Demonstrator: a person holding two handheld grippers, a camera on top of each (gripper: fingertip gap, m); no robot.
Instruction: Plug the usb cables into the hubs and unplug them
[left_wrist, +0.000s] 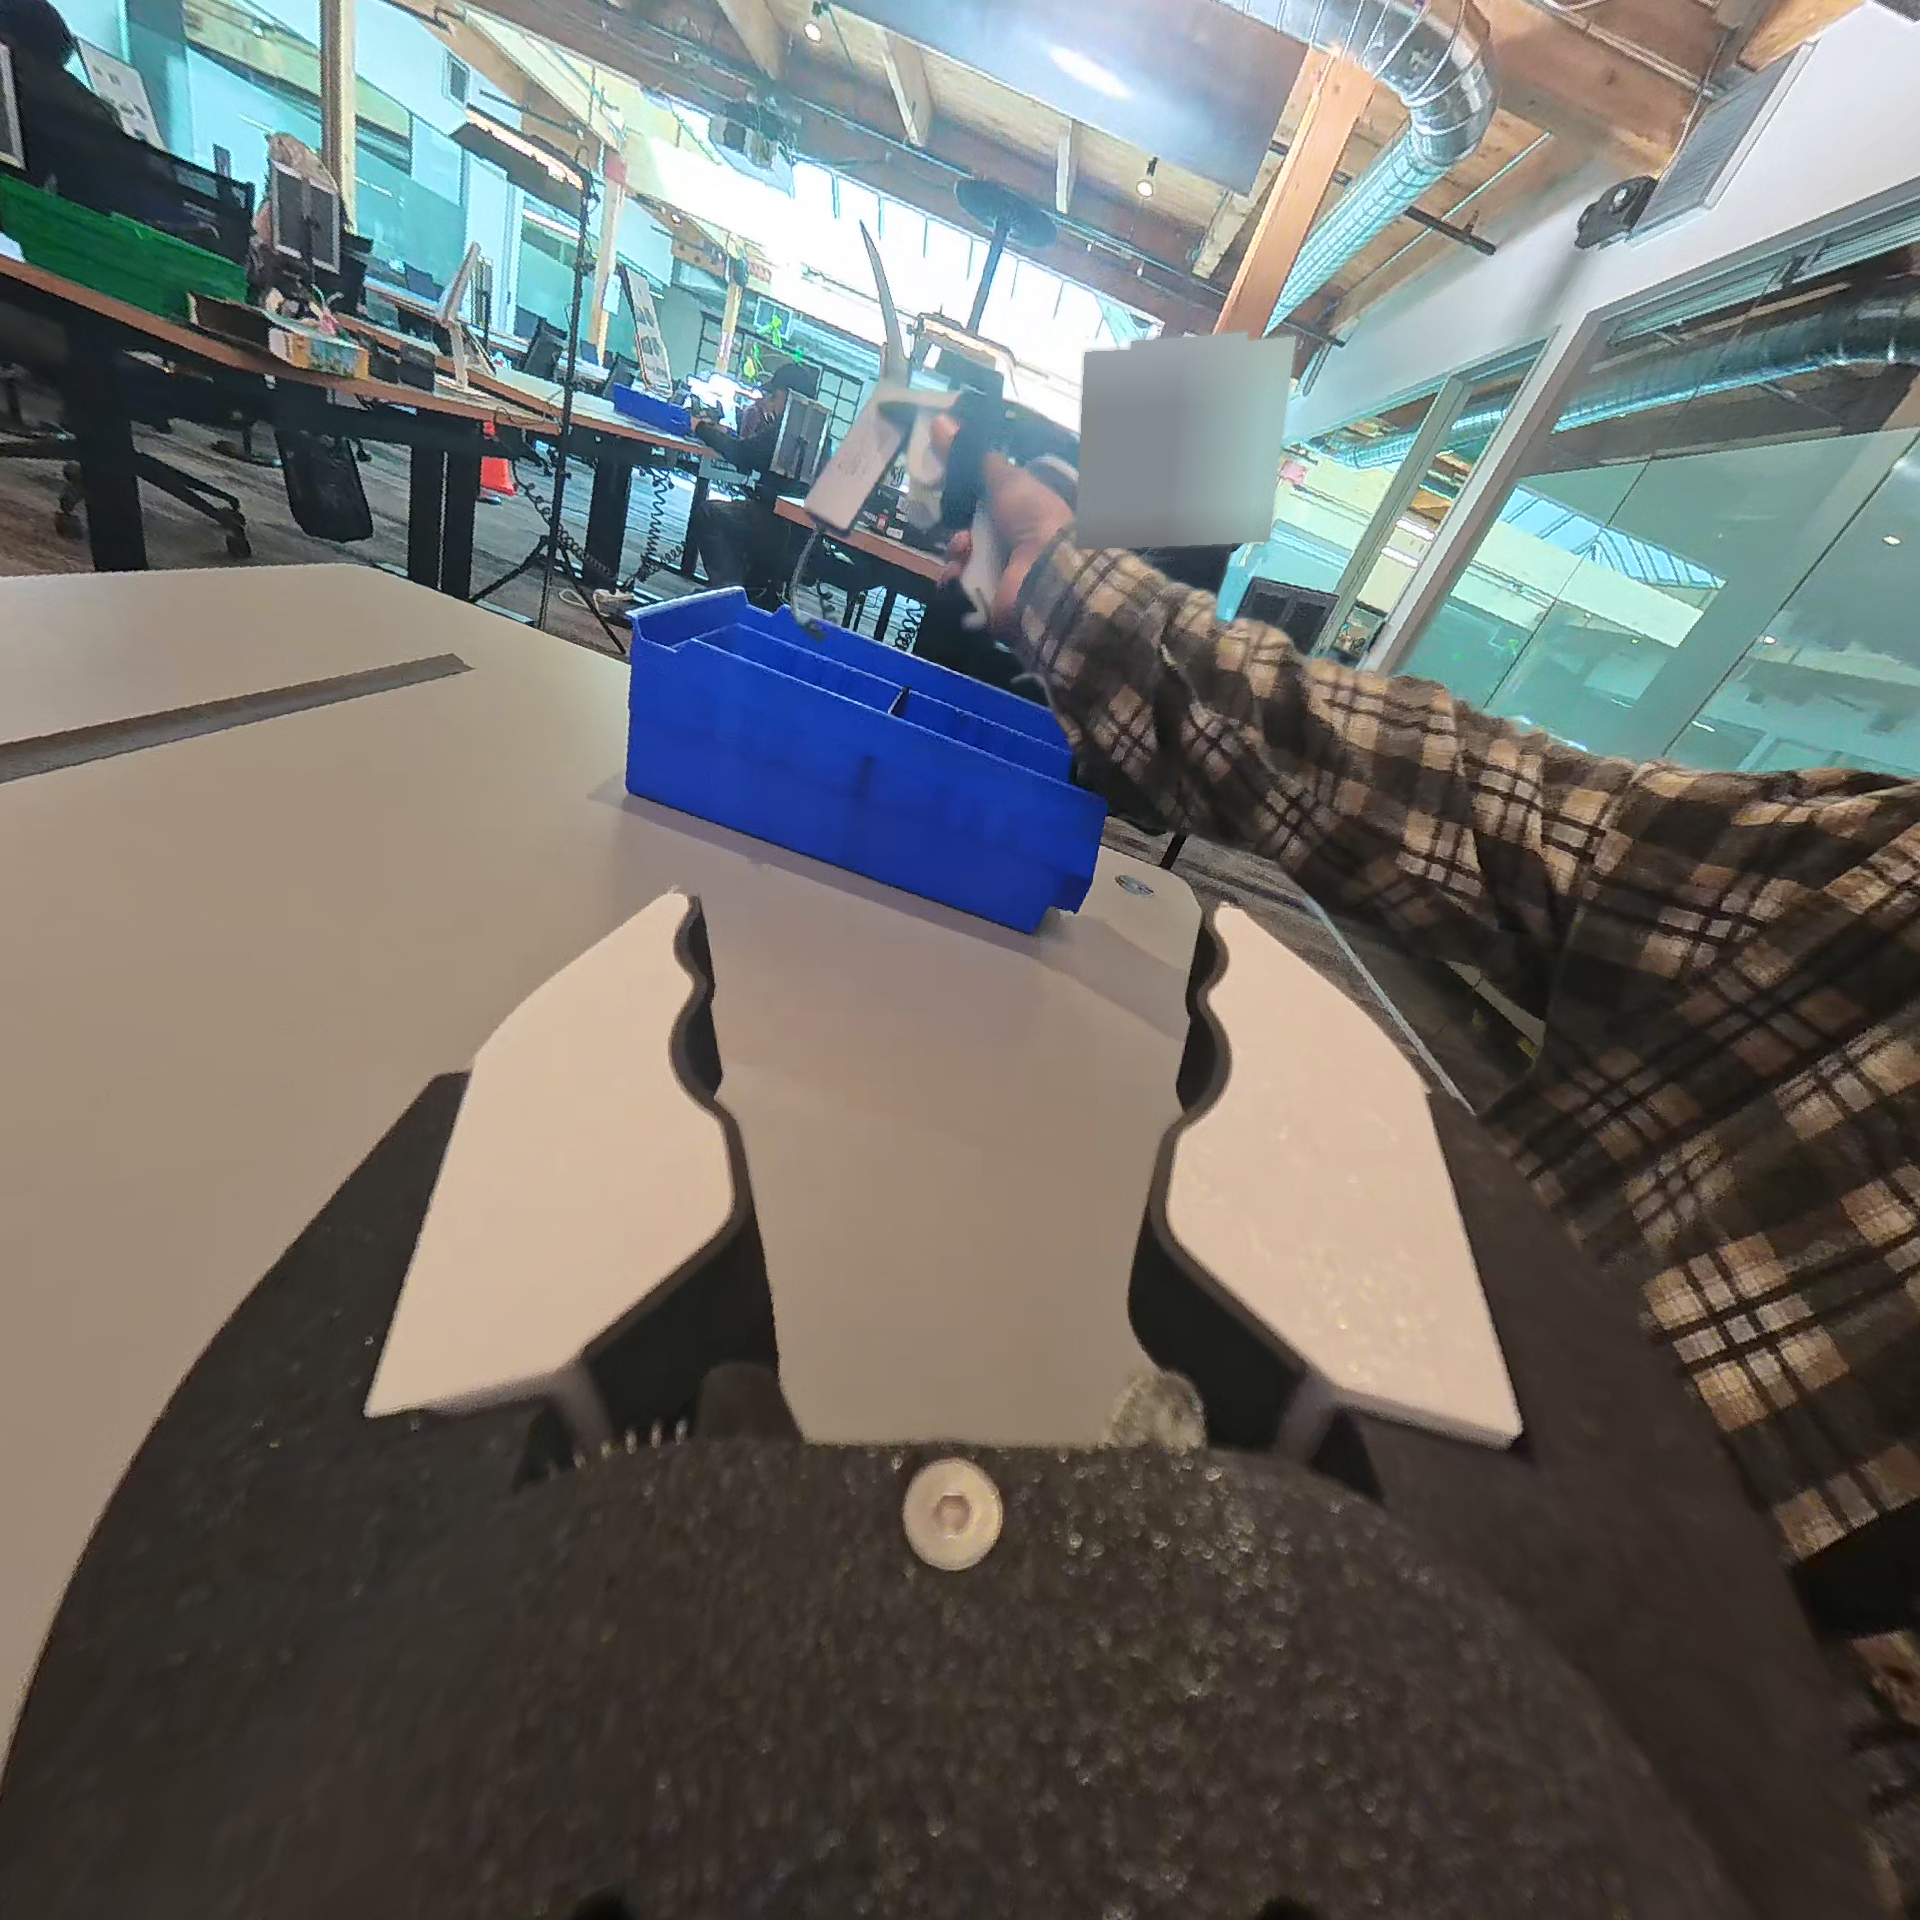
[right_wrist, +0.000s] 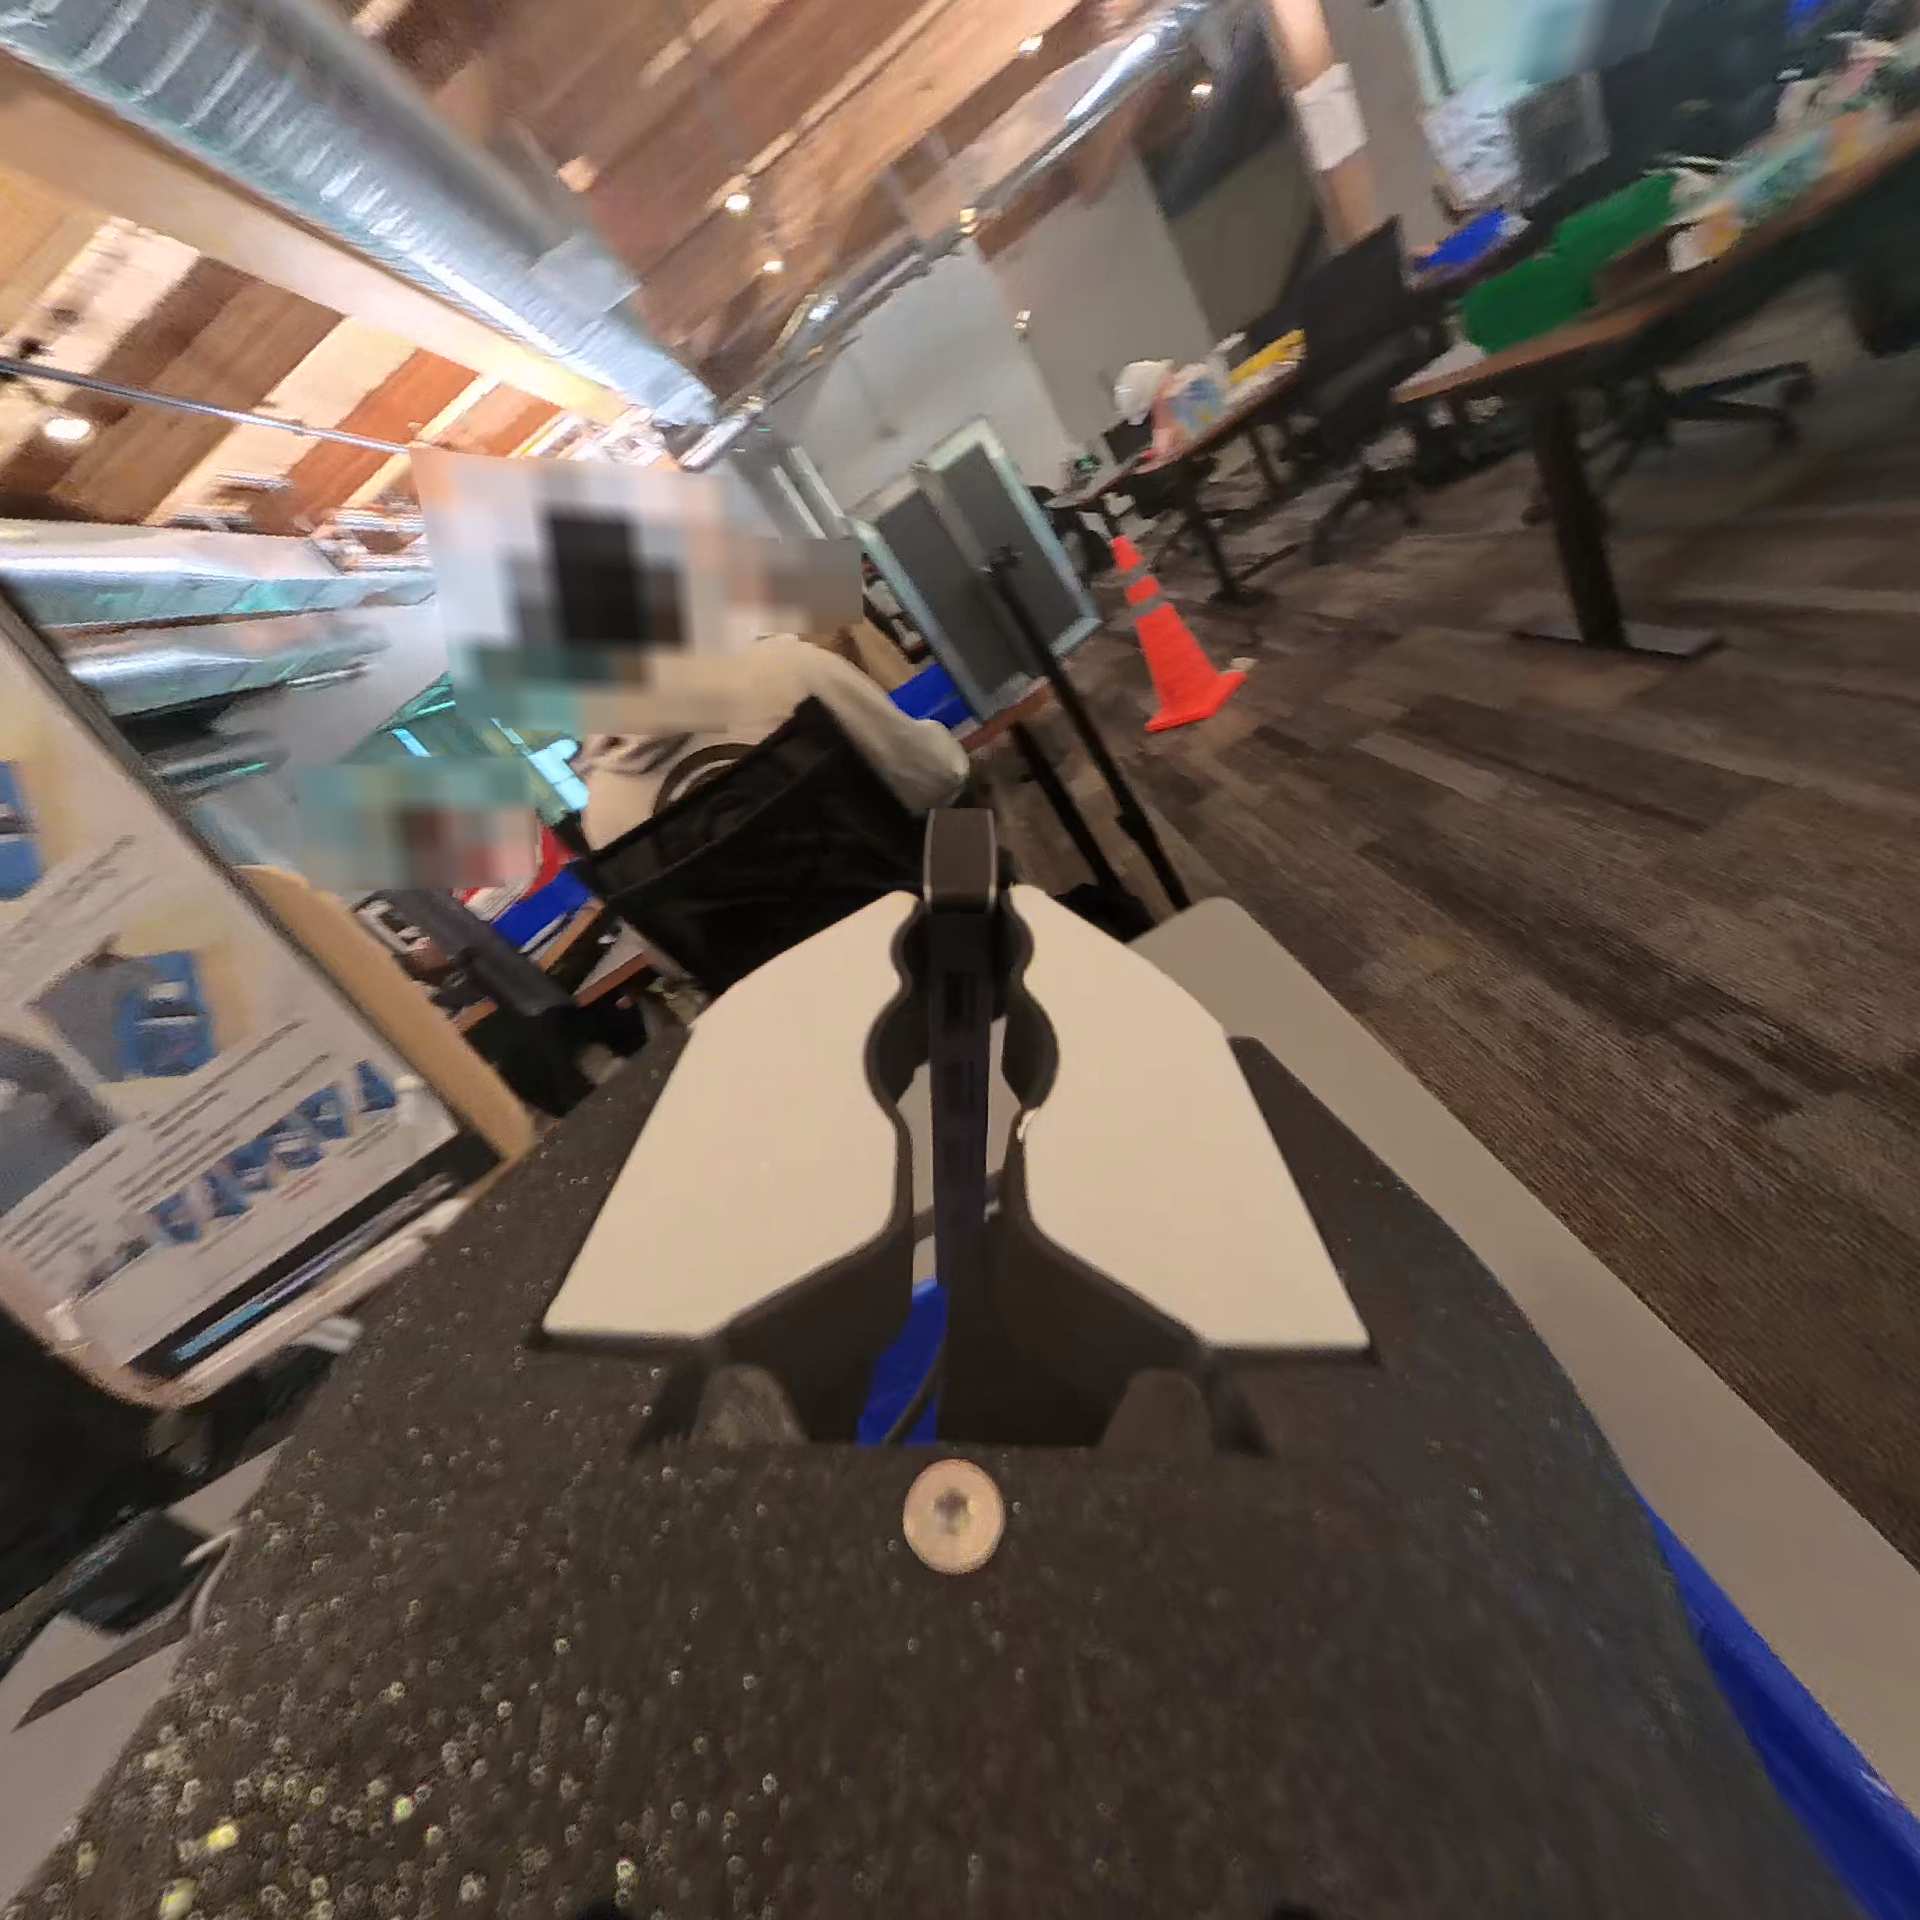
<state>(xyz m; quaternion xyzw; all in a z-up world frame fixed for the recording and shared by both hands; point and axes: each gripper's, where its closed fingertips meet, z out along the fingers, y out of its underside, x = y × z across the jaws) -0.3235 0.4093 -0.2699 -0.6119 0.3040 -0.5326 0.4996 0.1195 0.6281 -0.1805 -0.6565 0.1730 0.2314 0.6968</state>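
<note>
Fingers of the left gripper (left_wrist: 951, 1039), white plates with black wavy inner edges, stand spread wide in the lower middle of the left wrist view, with nothing between them but the bare pale grey tabletop (left_wrist: 260, 935). Above them, at the frame's centre, a blue plastic divided bin (left_wrist: 862, 769) sits on that table near its far edge. Higher, in the upper middle, a hand (left_wrist: 1013, 520) on a brown-and-black plaid sleeve (left_wrist: 1403, 810) holds the right gripper (left_wrist: 894, 312) raised above the bin; a white flat hub (left_wrist: 852, 468) with a thin cable hangs from it down toward the bin. Its jaws are too small to judge in this view.

Right wrist view, blurred and tilted: the right gripper (right_wrist: 961, 914) fills the centre, its white fingers (right_wrist: 769, 1132) pressed nearly together and pinching a black flat USB hub (right_wrist: 958, 862) that sticks out past the tips. Blue plastic shows beneath the fingers. An orange traffic cone (right_wrist: 1174, 644) stands on the floor at upper right. A poster (right_wrist: 208, 1091) at the left carries printed writing, too smeared to read.
</note>
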